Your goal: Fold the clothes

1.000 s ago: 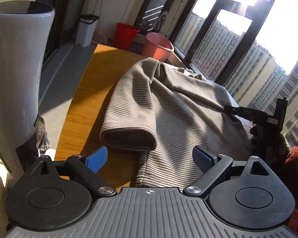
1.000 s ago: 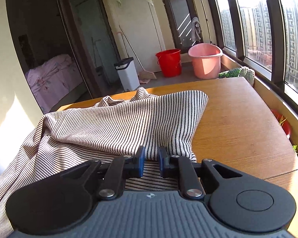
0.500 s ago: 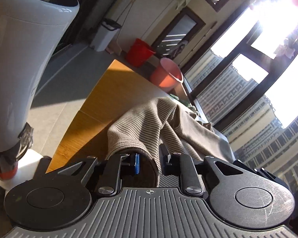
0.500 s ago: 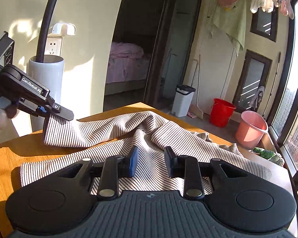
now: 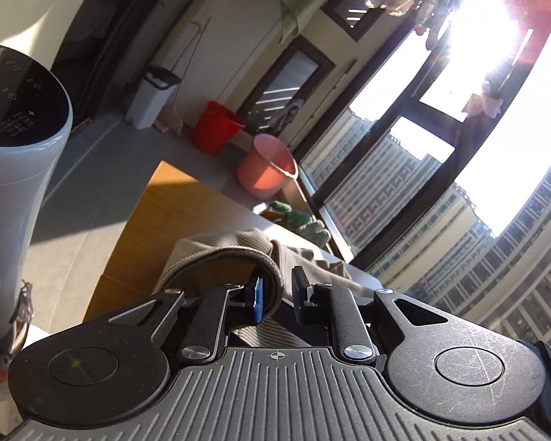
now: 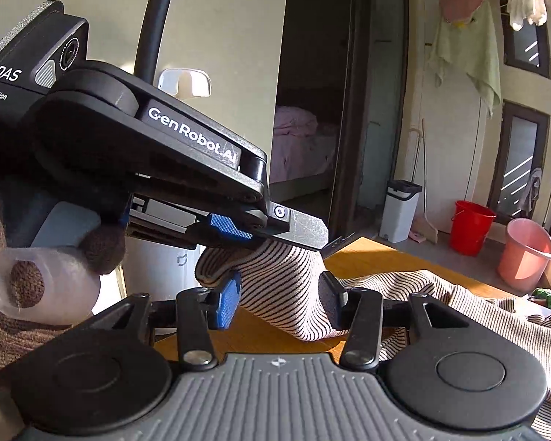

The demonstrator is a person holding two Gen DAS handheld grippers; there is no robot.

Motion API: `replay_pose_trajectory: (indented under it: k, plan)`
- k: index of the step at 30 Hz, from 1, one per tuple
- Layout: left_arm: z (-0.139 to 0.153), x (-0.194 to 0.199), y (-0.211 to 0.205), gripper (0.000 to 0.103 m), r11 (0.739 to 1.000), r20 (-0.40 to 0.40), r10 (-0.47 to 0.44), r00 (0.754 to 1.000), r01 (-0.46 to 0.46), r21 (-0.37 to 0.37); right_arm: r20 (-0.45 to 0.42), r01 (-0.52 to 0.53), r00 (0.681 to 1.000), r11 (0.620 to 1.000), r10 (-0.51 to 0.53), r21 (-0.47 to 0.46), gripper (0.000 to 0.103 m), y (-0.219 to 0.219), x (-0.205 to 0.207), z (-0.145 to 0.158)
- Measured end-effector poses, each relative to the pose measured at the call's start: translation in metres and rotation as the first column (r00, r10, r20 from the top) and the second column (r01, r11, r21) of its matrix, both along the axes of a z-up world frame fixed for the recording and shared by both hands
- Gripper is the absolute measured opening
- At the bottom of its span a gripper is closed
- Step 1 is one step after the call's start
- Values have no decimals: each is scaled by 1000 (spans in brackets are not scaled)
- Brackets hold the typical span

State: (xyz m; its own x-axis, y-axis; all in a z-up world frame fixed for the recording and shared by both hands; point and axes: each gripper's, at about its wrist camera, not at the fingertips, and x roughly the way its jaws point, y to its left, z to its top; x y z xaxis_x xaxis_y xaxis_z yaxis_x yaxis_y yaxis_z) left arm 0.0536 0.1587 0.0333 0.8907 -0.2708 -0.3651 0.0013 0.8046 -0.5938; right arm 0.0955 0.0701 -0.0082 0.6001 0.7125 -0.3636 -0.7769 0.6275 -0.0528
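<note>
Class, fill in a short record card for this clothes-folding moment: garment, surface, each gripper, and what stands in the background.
garment: striped sweater, one cuff lifted, the rest lying on the table
surface: wooden table
left gripper: shut on the cuff's edge
right gripper: jaws have just been opening; the hanging sleeve lies between them, pads not pressing it
background: red bucket, pink bucket, white bin, white tower appliance

Home balcony: hanging laundry (image 6: 466,33), buckets (image 6: 472,231)
</note>
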Motion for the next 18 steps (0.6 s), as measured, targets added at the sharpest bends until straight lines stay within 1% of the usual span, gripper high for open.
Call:
replay_pose_trajectory:
  k: [2,4,8,10,14,15,16,17,18]
  plan:
    - [-3,2,3,18,1000,-3,10,1000,-10,-11,-1,7,1000,1000,-7,1,47,-2,-3,3]
    - [-5,3,6,18,1000,-5,8,1000,-8,-24,2,20,1000,1000,-20,-1,51,-4,-7,6]
    - [-5,2,5,18,1000,4,5,1000,-5,-17,-41,31,999,1000,-31,5,52,-1,-2,6]
    - [-4,0,7,17,1000,7,3,1000,-3,-25,-40,51,998,999,-51,3,54,2,2,5]
    - [-3,-5,7,17,1000,9,-11,1000,11,-12,-109,62,992,997,-56,48,54,4,16,7]
    - [-3,-6,7,18,1000,10,-15,1000,15,-8,-117,56,992,997,-50,45,45,5,18,8]
    - [-1,-7,7,19,1000,21,-15,1000,15,-7,-118,48,992,998,-44,28,16,7,21,7]
    - [1,-8,7,24,1000,33,-14,999,14,-7,-117,41,992,999,-40,7,6,8,25,5]
    - [4,-10,9,30,1000,56,-7,998,7,-5,-123,43,991,999,-43,-4,5,7,32,5]
